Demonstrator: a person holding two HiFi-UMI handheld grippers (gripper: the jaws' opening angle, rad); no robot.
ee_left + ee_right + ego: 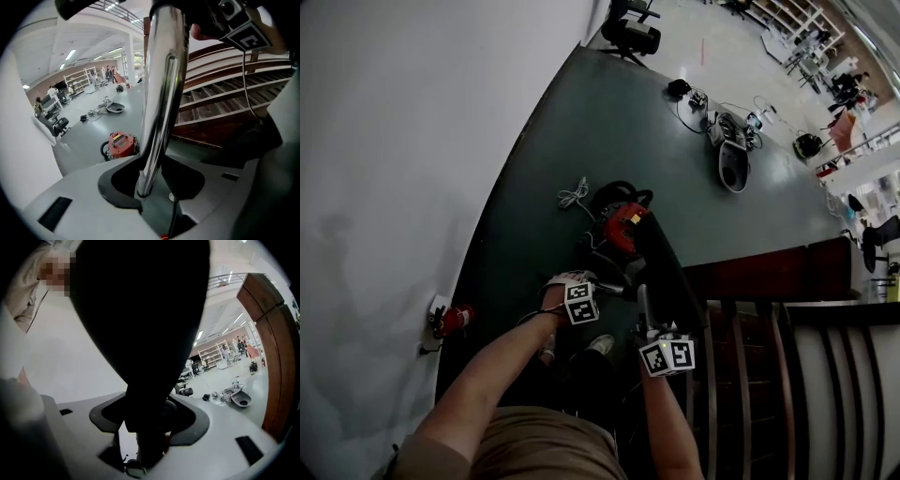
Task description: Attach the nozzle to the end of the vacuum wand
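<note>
Standing seemingly near-upright: vacuum wand (159,93)

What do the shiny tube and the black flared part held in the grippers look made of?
Shiny silver vacuum wand: looks like polished or chromed metal, given its mirror-like streaked reflections.
Black flared nozzle: probably matte plastic; uniformly dark, no glints, but too shadowed to be sure.
</note>
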